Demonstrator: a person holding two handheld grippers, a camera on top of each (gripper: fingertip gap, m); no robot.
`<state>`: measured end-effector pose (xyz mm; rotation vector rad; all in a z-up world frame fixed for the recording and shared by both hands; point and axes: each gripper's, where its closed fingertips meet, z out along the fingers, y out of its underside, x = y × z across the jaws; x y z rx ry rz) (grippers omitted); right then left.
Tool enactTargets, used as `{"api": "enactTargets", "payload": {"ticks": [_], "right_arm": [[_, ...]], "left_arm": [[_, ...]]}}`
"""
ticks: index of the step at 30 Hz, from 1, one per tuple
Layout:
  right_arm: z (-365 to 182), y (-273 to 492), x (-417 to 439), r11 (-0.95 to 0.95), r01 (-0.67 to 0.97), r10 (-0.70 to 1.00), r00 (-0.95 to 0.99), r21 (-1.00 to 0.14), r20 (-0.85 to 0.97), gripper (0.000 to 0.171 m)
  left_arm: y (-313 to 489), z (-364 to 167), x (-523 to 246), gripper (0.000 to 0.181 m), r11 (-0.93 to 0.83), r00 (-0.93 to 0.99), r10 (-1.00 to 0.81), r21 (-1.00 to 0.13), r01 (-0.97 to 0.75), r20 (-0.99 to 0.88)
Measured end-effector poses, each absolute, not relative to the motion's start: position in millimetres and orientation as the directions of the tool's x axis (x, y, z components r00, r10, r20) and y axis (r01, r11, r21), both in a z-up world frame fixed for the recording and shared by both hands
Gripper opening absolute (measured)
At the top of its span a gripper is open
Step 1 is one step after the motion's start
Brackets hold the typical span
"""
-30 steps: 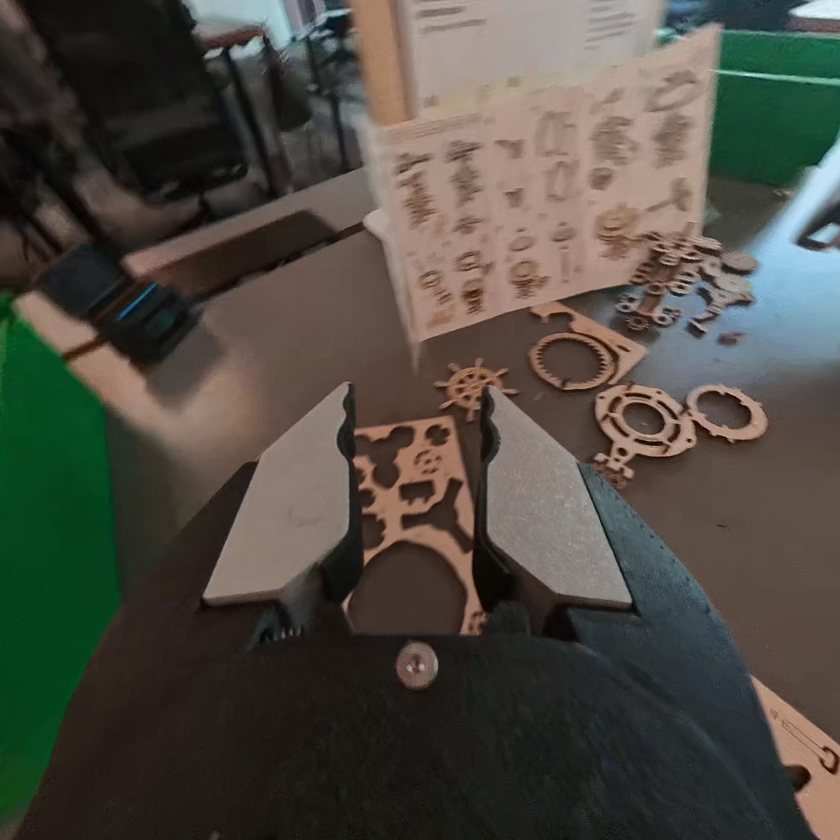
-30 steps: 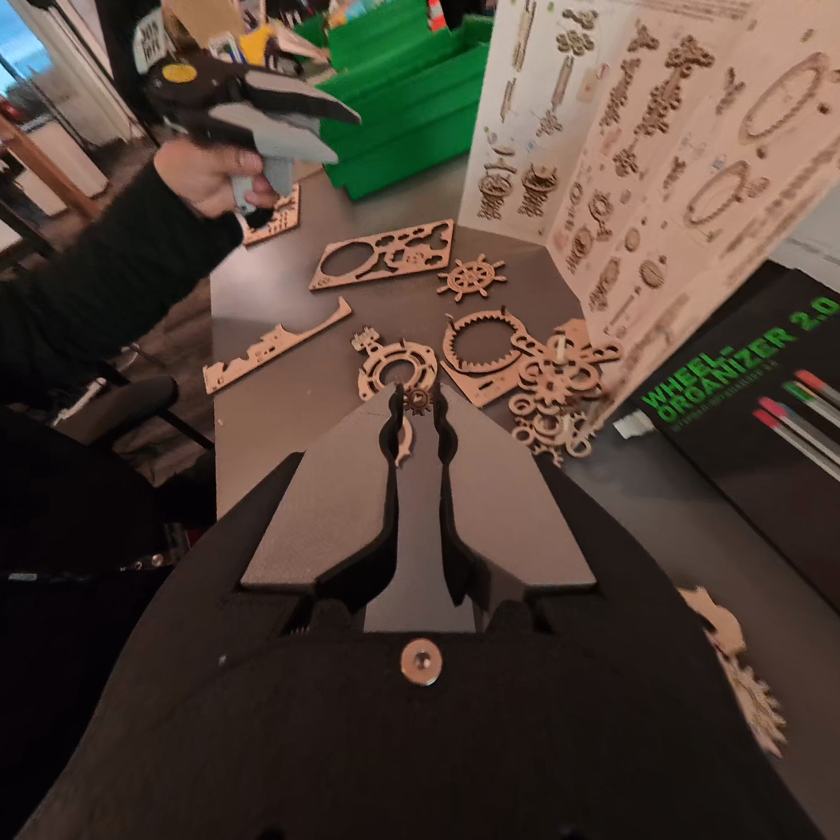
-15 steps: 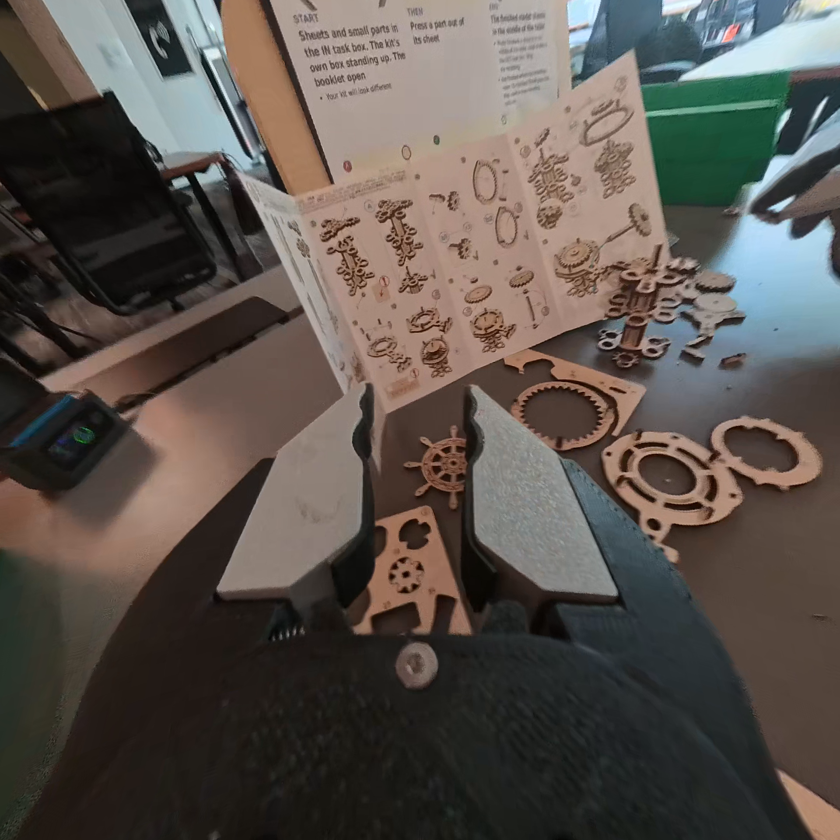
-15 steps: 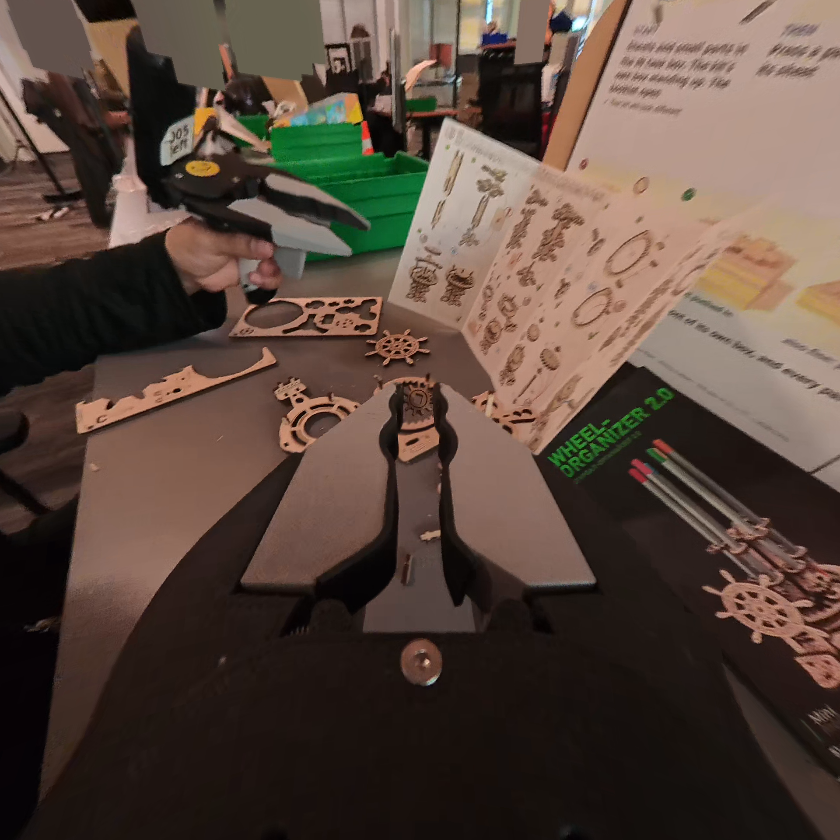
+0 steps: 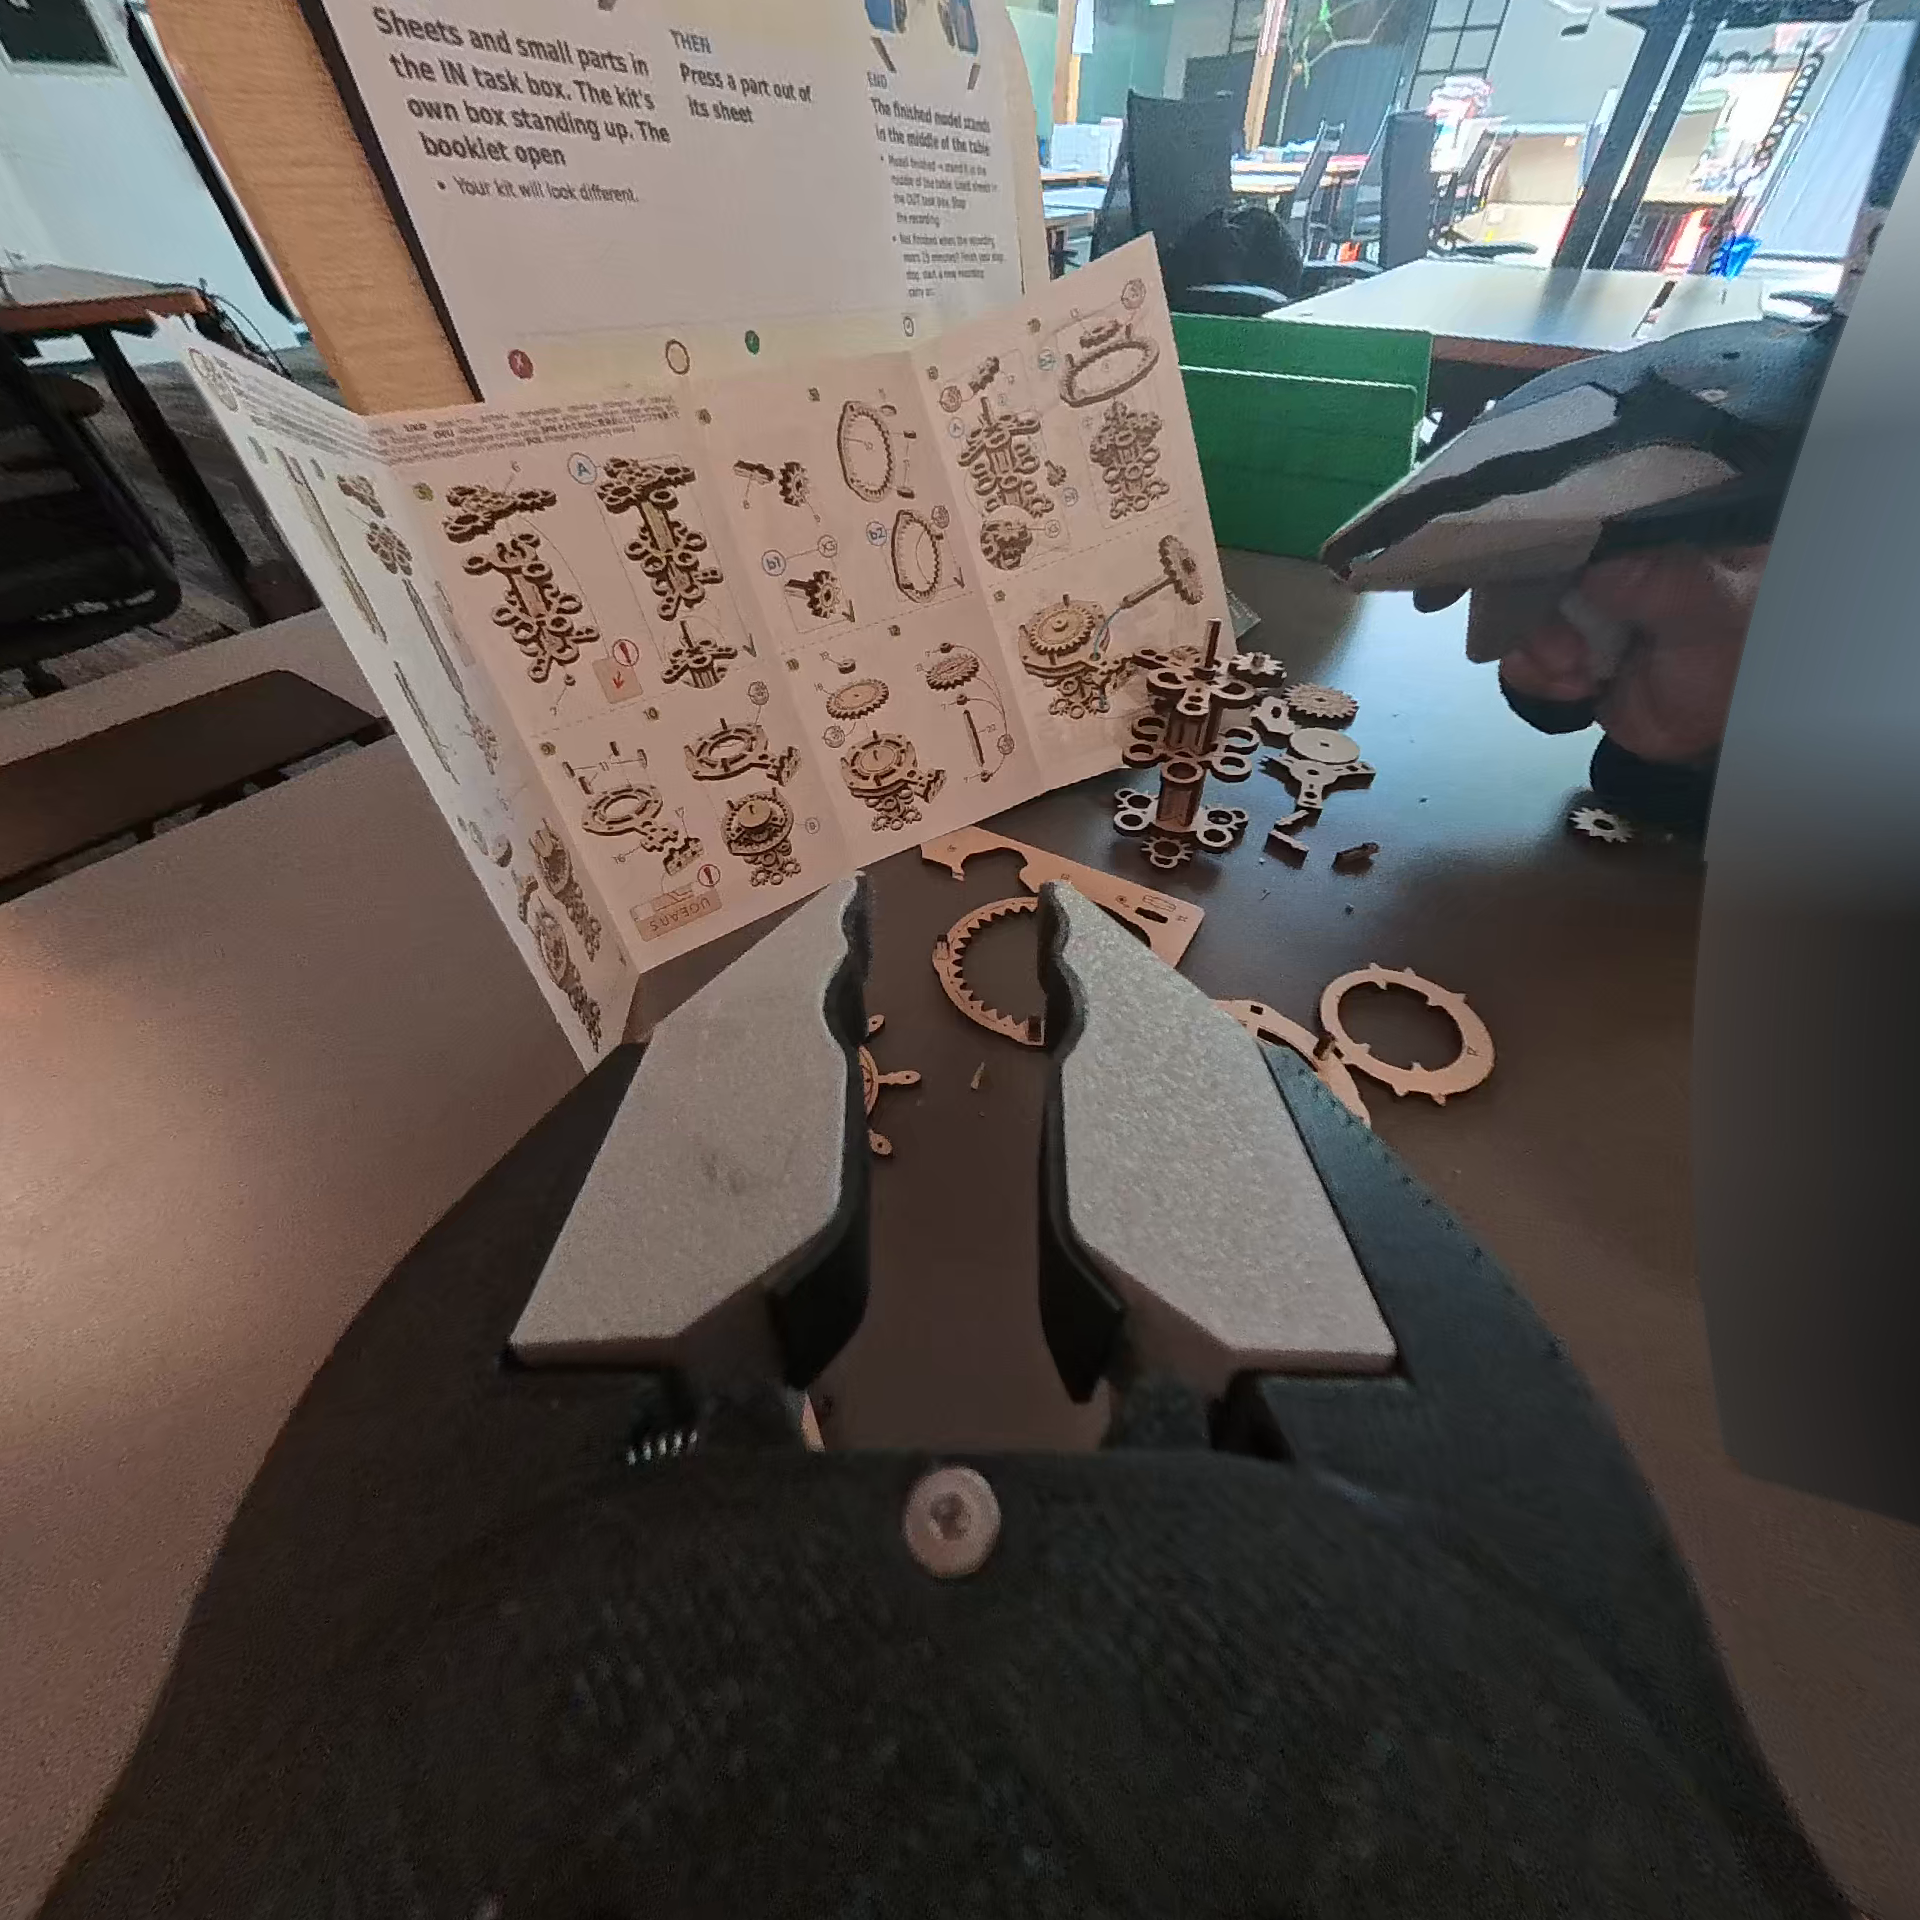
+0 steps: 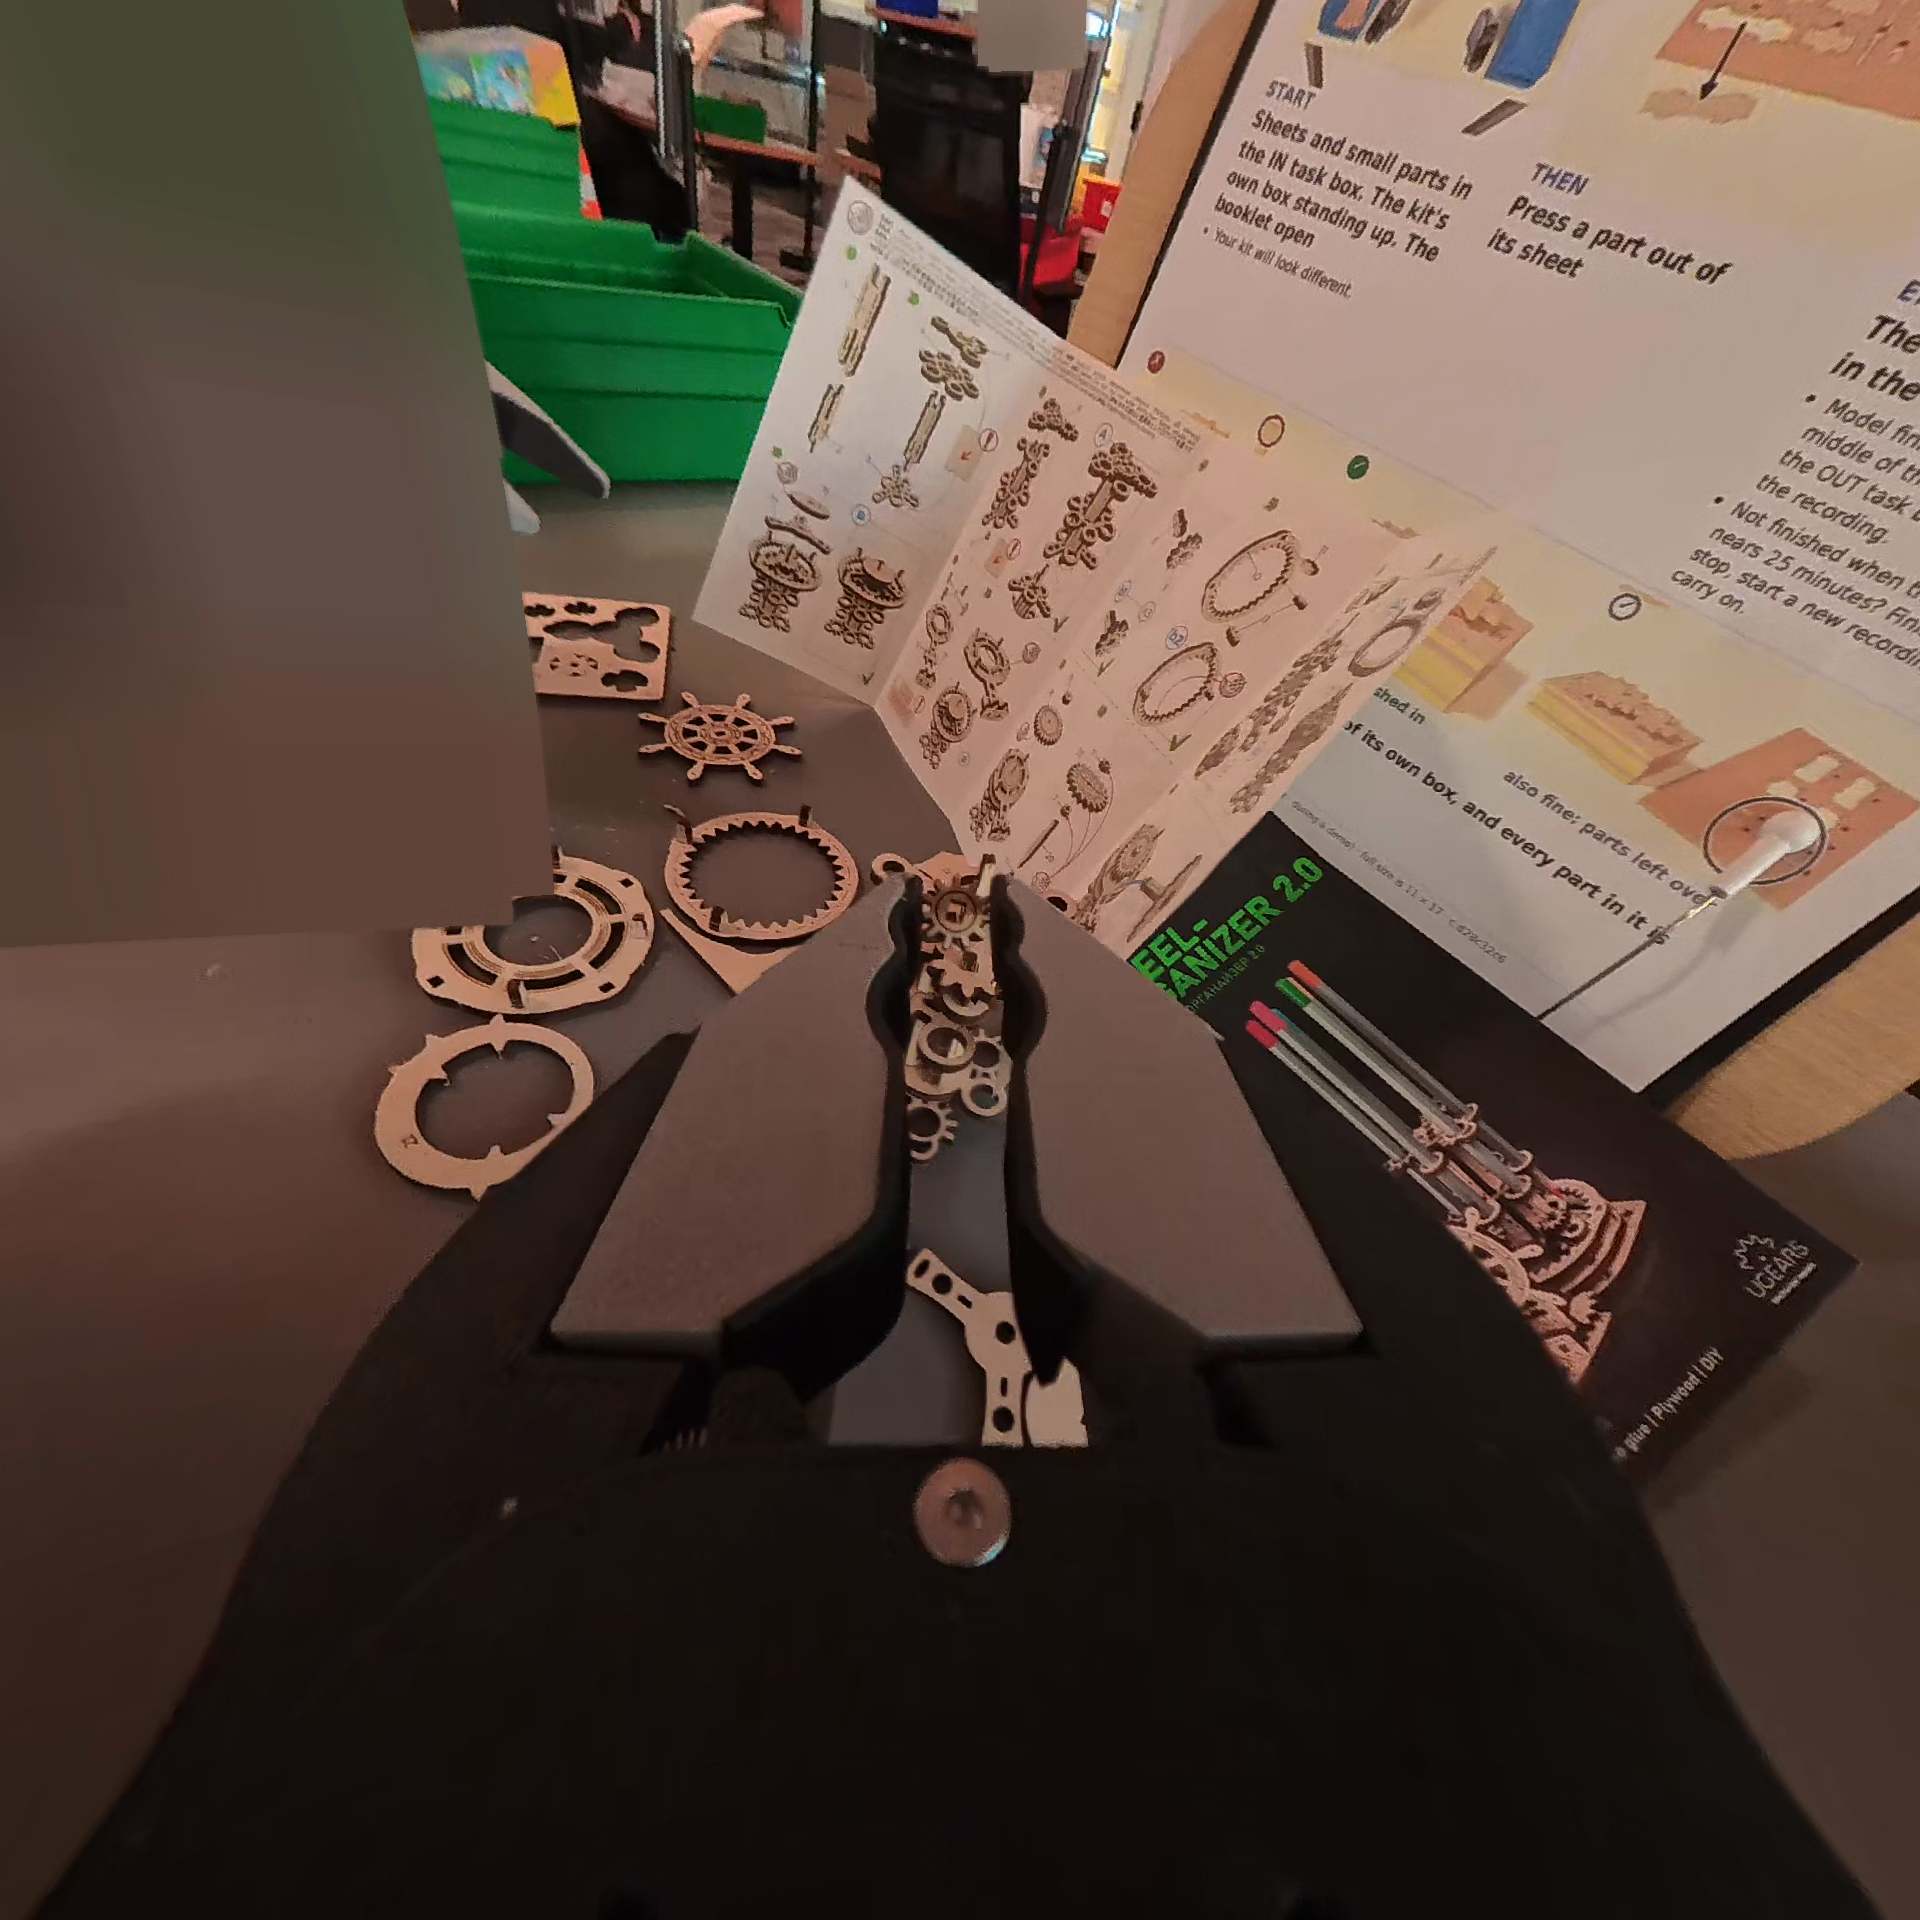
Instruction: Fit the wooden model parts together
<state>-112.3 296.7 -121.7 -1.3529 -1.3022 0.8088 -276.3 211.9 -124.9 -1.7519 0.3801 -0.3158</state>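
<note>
Left tongs (image 5: pixel 951 935) are hovering over the dark surface (image 5: pixel 1455 1299), fingers standing apart with nothing between them. Right tongs (image 6: pixel 954 896) are nearly together, pinching a small wooden gear (image 6: pixel 954 912) at the tips.

Only the left wrist view is showing the stacked wooden assembly (image 5: pixel 1184 758) standing upright just beside the fold-out instruction booklet (image 5: pixel 727 644), with loose gears and small bits (image 5: pixel 1314 727) lying beside it. In the right wrist view that cluster is lying behind the right tongs and showing only through the gap between the fingers, too blurred to sort. The left view is also catching the right tongs from outside (image 5: pixel 1538 499), held in a hand (image 5: pixel 1621 665) above the far right part of the surface, and a small cog (image 5: pixel 1600 826) lying under that hand.

Only the right wrist view is showing the black kit box (image 6: pixel 1507 1174) lying flat under the leaning instruction board (image 6: pixel 1558 416), the green bins (image 6: pixel 623 312) past the far edge, and the punched-out sheet (image 6: pixel 597 649) beside the ship's-wheel part (image 6: pixel 719 736).

Both views are showing the toothed ring in its sheet (image 6: pixel 762 878), the slotted round plate (image 6: pixel 535 945) and the notched ring (image 6: pixel 483 1107) lying flat mid-surface, well apart from the left edge.
</note>
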Motion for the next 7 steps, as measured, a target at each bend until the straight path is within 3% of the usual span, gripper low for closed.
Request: {"api": "enactTargets", "payload": {"ticks": [7], "right_arm": [[-124.1, 306.0, -107.1, 0.106, 0.271, 0.957, 0.233, -0.957, 0.172, 0.009]], "left_arm": [[214.9, -129.3, -276.0, 0.025, -0.219, 0.905, -0.421, -0.975, -0.03, 0.067]]}}
